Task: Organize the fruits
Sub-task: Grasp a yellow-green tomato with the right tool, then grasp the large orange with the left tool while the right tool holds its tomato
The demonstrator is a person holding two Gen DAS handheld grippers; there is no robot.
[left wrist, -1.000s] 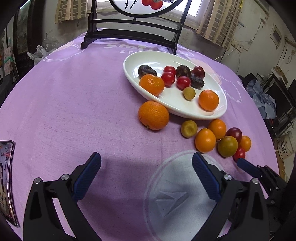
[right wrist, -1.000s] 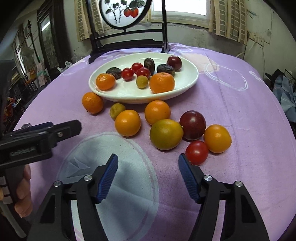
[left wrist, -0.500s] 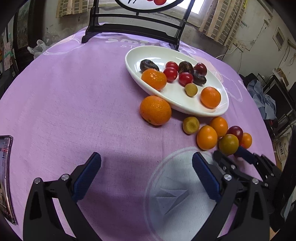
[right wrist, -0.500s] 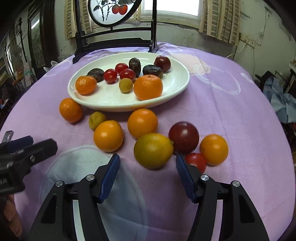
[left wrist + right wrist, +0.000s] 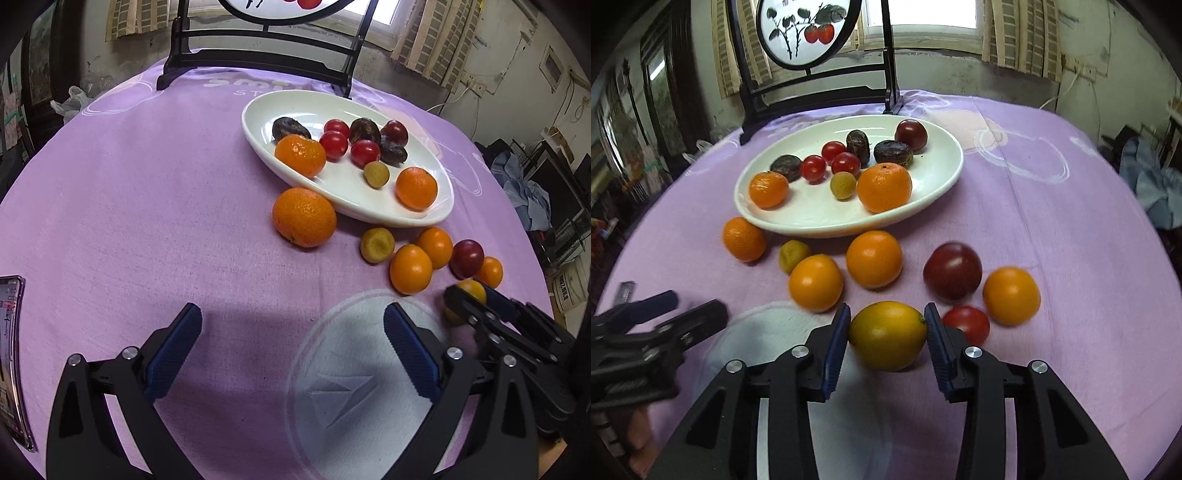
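Note:
A white oval plate (image 5: pixel 938 184) holds oranges, cherry tomatoes, dark dates and a small yellow fruit. Loose fruit lies in front of it on the purple cloth. My right gripper (image 5: pixel 886 334) has closed on a yellow-green fruit (image 5: pixel 886 334), its pads touching both sides; the fruit also shows in the left wrist view (image 5: pixel 467 291). A dark red plum (image 5: pixel 953 270), a red tomato (image 5: pixel 967 325) and an orange (image 5: pixel 1011 295) lie just right of it. My left gripper (image 5: pixel 291 345) is open and empty over bare cloth, near a big orange (image 5: pixel 304 216).
A black-framed round screen (image 5: pixel 812 33) stands behind the plate. A phone (image 5: pixel 11 354) lies at the table's left edge. A white circle print (image 5: pixel 354 384) marks the cloth near me. Clutter and clothes (image 5: pixel 528 184) lie beyond the right edge.
My right gripper moved forward around the yellow-green fruit and narrowed its fingers onto it. My left gripper stayed open and shifted slightly.

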